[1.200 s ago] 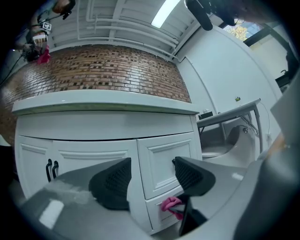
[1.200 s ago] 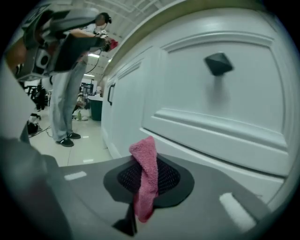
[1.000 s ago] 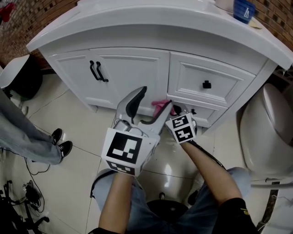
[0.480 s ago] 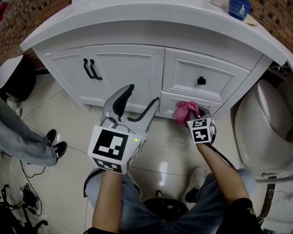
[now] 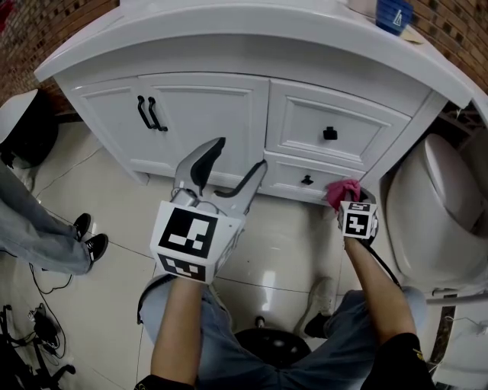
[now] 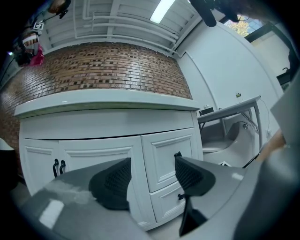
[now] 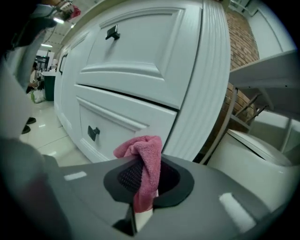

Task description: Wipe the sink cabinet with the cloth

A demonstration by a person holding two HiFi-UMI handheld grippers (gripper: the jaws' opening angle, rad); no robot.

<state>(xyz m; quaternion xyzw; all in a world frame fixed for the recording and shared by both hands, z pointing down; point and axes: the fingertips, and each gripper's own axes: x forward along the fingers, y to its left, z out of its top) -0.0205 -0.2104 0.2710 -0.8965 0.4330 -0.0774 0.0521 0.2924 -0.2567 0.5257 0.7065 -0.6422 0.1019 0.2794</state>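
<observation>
The white sink cabinet [image 5: 229, 114] stands ahead, with two doors at the left and two drawers at the right. A pink cloth [image 5: 341, 191] is bunched between the jaws of my right gripper [image 5: 345, 196], which is shut on it at the right end of the lower drawer [image 5: 313, 177]. In the right gripper view the cloth [image 7: 143, 161] sits just in front of the cabinet's right corner post [image 7: 206, 79]. My left gripper [image 5: 227, 164] hangs open in front of the cabinet's middle with nothing between its fingers; in its own view the left gripper [image 6: 150, 180] faces the drawers.
A white toilet [image 5: 435, 221] stands close at the right of the cabinet. A person's legs and black shoes [image 5: 84, 236] are at the left on the tiled floor. A blue container [image 5: 393, 14] sits on the countertop. Black door handles [image 5: 147, 113] stick out at the left.
My right gripper has carried the pink cloth rightward along the lower drawer to the cabinet's right end. The left gripper has stayed almost still and open.
</observation>
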